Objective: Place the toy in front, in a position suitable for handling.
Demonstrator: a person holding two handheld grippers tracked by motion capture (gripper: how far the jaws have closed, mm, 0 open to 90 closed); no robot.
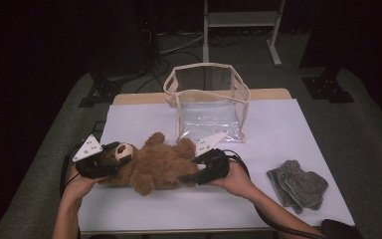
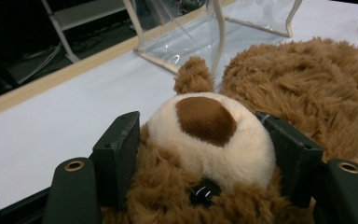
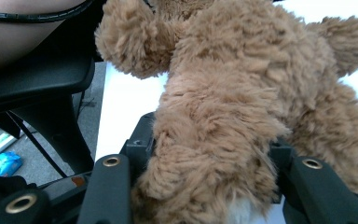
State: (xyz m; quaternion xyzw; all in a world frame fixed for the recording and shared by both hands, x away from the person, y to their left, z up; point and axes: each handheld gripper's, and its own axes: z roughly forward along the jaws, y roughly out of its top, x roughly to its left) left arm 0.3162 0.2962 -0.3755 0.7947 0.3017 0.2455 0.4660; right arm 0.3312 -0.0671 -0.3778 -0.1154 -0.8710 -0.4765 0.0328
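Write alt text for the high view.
A brown teddy bear lies on a white table, its head between the left gripper fingers and a leg between the right gripper fingers. A clear bag stands behind it; a grey cloth lies to the right.

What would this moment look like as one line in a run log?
left claw: shut on teddy bear head | right claw: shut on its leg | clear bag: behind

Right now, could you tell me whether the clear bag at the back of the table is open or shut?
Open. The clear bag stands upright, its cream-trimmed mouth spread wide, with nothing visible inside; the teddy bear lies on the table in front of it.
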